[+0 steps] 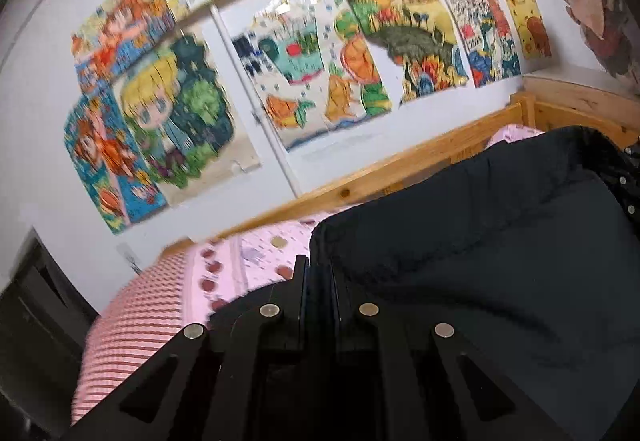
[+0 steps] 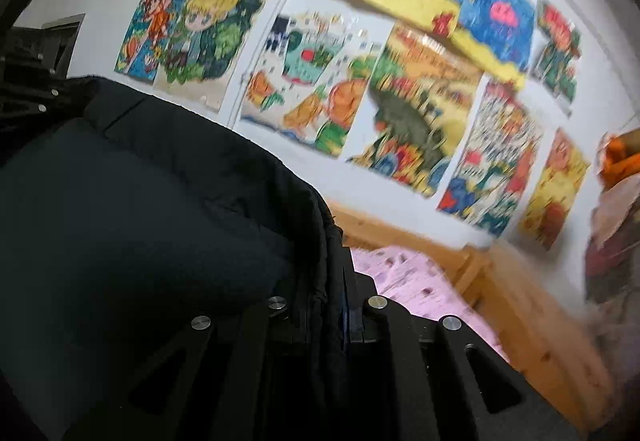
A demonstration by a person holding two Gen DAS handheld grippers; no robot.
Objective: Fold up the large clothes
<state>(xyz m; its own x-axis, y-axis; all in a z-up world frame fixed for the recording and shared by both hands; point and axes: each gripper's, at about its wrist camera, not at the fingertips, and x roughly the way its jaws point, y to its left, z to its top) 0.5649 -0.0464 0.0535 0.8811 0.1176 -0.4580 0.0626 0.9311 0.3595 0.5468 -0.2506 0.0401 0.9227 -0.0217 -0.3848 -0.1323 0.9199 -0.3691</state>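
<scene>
You hold a large black padded coat (image 1: 480, 241) stretched between your two grippers, lifted above a bed with a pink patterned sheet (image 1: 256, 261). The left gripper (image 1: 320, 273) has its jaws together, clamped on the coat's left edge — the fabric runs away to the right in that view. The right gripper (image 2: 340, 281) has its jaws pinched on the opposite edge, with the coat's bulk filling the left of its view. So the coat's long axis appears to lie across you, from one gripper to the other, each equally close to its own edge. A wooden bed frame (image 1: 400, 169) and a wall of bright drawings (image 1: 288, 65) sit beyond — any fold likely brings the two edges together.
</scene>
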